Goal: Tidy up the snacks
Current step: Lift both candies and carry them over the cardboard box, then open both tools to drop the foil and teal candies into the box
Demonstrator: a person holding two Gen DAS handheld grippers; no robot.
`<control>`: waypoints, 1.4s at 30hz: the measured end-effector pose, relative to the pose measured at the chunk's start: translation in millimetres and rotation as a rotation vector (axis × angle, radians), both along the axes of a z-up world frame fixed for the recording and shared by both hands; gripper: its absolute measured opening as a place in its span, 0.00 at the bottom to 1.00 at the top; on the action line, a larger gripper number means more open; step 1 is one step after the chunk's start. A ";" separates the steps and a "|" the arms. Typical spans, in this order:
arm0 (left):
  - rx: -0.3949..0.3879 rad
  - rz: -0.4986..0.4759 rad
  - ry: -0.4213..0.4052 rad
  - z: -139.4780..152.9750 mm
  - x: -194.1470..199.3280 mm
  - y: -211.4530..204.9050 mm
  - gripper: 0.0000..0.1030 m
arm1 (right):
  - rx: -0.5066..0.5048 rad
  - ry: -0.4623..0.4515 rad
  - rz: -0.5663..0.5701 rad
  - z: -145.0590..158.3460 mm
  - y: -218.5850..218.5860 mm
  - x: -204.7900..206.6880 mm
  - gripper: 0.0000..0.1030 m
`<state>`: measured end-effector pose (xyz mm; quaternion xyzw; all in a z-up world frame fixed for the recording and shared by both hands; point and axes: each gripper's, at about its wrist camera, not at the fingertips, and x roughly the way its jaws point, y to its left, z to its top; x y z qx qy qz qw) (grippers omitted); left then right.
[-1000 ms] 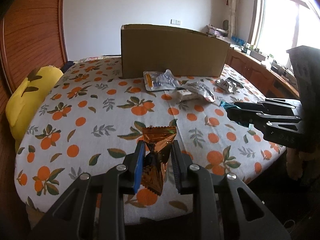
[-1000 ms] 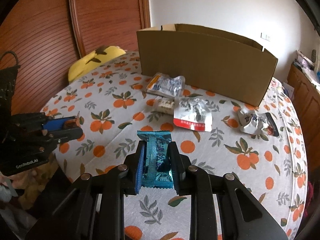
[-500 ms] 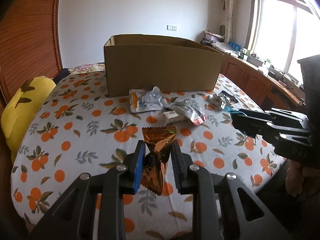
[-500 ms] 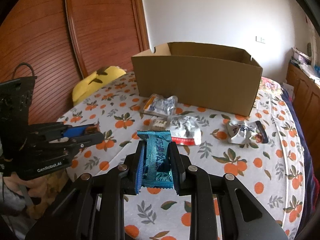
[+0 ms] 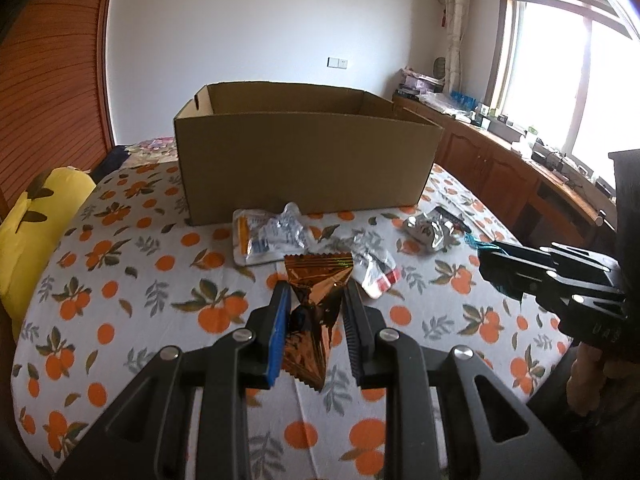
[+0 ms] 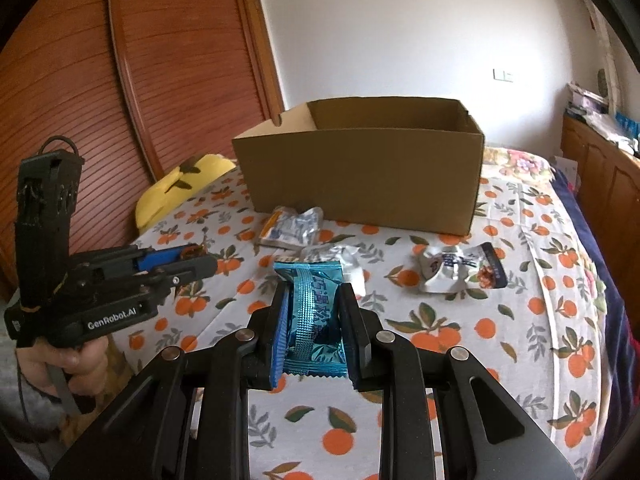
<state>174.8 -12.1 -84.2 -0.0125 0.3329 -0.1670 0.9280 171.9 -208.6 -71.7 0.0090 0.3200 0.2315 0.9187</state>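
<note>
Left wrist view: jaws clamp a crinkled copper foil snack packet; right jaws clamp a shiny teal packet.

Both wrist views face the cardboard box across the table.

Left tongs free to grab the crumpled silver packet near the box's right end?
Probably not yet: the left tongs are shut on the copper wrapper. The path to the silver packet looks open.

Light: daylight from window, blown out (glare at right) | Shadows: soft on tablecloth | Focus: sharp | Distortion: fisheye bending, dark vignette at corners
</note>
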 end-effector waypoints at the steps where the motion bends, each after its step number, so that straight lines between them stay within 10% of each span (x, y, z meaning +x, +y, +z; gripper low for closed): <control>1: -0.002 -0.003 -0.002 1.3 3.3 -1.6 0.23 | -0.003 -0.002 -0.006 1.0 -1.6 1.6 0.21; 26: -0.042 -0.079 -0.143 64.1 101.6 -21.9 0.23 | -0.053 -0.155 -0.070 63.1 -16.7 110.8 0.21; 42: -0.038 -0.057 -0.172 68.6 177.5 -25.2 0.23 | -0.059 -0.150 -0.057 51.2 -2.7 190.8 0.21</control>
